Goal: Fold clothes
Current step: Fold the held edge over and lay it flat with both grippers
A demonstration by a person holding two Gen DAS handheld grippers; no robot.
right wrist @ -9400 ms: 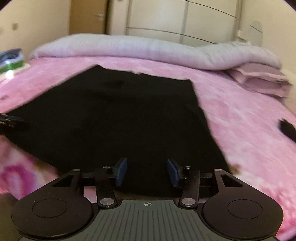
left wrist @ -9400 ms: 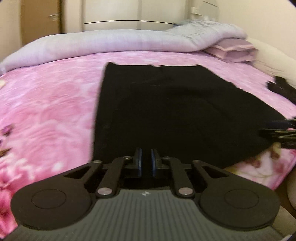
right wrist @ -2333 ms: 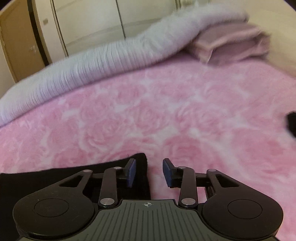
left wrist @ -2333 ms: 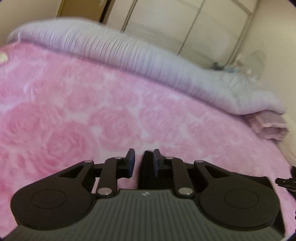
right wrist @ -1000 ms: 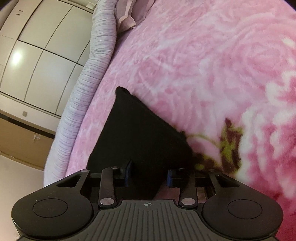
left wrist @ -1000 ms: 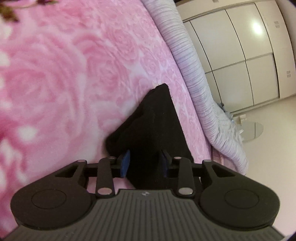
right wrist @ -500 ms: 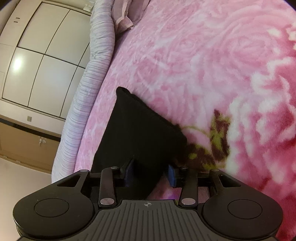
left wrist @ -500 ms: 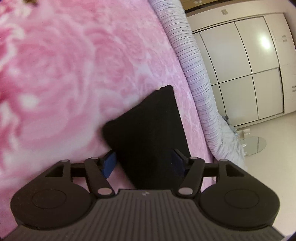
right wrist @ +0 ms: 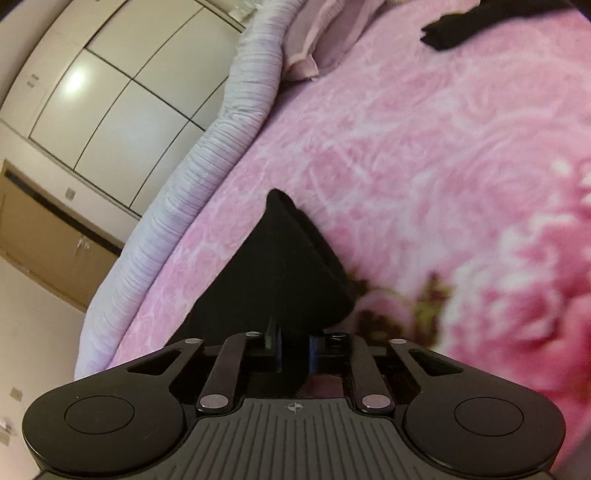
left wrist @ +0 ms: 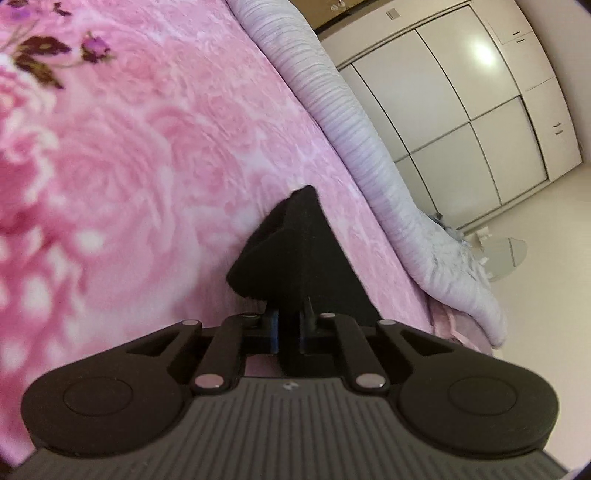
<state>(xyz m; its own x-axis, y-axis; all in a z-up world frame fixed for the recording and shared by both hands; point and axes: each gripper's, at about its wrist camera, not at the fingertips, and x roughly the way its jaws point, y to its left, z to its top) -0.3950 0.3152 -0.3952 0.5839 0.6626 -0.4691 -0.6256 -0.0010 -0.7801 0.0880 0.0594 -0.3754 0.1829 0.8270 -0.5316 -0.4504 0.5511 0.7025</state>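
- The left gripper (left wrist: 289, 328) is clamped on a fold of the black garment (left wrist: 299, 254); the blue pads show only as thin slivers on either side of the cloth, and the pinched edge itself is hidden between them.
- The right gripper (right wrist: 293, 349) is likewise closed on the same black garment (right wrist: 284, 273), with dark fabric filling the narrow gap between its fingers.
- In both views the garment tapers away from the grippers to a folded corner, its thick doubled edge resting on the pink rose-patterned blanket (left wrist: 147, 155). Its near part is cut off behind the gripper bodies, so what kind of garment it is cannot be told.
- Beyond it, a rolled lavender duvet (left wrist: 354, 133) lies along the far edge of the bed.
- In the right wrist view, pinkish pillows (right wrist: 321, 40) sit by the duvet, and a second dark item (right wrist: 454, 26), cut off at the frame edge, lies on the blanket well apart.
- Farthest off stands a white wardrobe (left wrist: 461, 110).
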